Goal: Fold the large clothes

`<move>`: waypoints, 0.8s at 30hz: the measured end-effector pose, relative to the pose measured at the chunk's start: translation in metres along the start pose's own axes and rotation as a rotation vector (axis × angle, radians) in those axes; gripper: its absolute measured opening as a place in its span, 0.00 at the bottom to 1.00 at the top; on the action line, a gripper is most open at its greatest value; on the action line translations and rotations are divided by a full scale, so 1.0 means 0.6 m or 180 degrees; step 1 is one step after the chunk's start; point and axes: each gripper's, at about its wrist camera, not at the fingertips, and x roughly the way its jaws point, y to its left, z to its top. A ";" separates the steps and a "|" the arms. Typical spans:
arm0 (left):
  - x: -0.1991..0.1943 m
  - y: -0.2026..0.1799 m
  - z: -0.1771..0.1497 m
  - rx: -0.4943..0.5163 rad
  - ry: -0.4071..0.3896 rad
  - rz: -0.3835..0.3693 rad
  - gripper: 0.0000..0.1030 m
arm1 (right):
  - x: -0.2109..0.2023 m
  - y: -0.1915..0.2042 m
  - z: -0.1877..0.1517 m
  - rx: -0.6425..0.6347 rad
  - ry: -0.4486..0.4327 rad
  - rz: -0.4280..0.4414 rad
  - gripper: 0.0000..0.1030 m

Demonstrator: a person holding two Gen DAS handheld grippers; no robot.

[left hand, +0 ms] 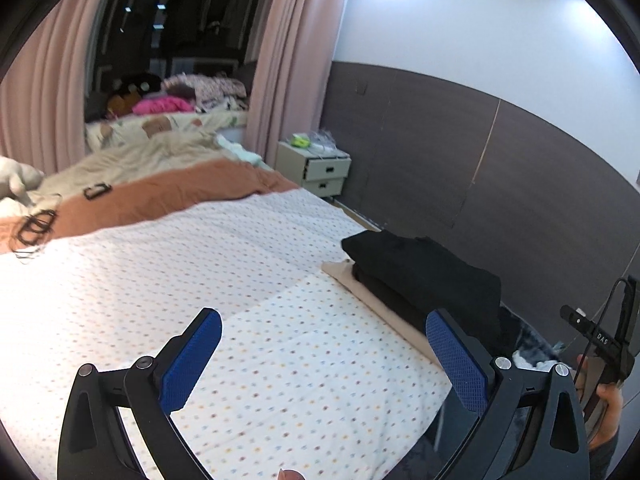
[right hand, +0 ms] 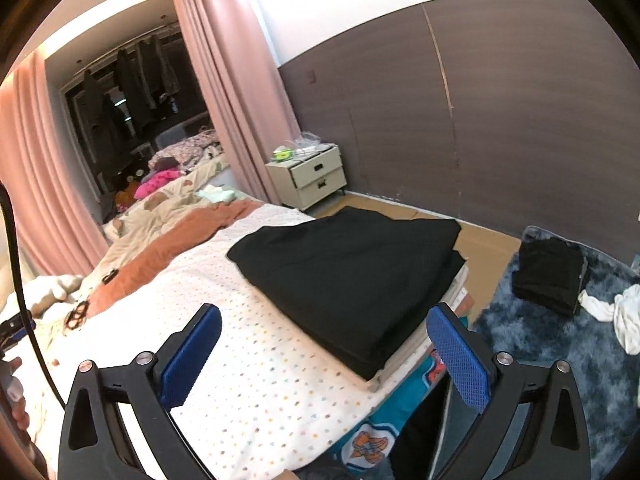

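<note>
Black folded garment point(right hand: 352, 276) on white sheet point(right hand: 256, 364) with coloured dots.

Open dotted sheet point(left hand: 240, 272) ahead; folded black stack point(right hand: 352, 276) along its right edge.

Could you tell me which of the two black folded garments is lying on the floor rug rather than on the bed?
The smaller black folded garment, on the shaggy blue-grey rug beside crumpled white cloth. The larger black folded garment rests on the dotted bedspread.

Matt black cloth garment point(right hand: 352, 280), dotted cotton-like bedsheet point(left hand: 240, 280), shaggy blue rug point(right hand: 560, 344), rough-textured blue pads point(right hand: 460, 356), wood-grain wall panel point(right hand: 500, 100)
</note>
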 end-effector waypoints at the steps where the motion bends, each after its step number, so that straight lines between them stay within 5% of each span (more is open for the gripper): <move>1: -0.013 0.001 -0.005 0.0004 -0.0026 0.0015 0.99 | -0.004 0.005 -0.006 -0.0015 0.0007 0.0033 1.00; 24: -0.257 -0.082 -0.154 0.0113 -0.0727 0.0313 1.00 | -0.159 0.048 -0.089 -0.0618 -0.0093 0.0399 1.00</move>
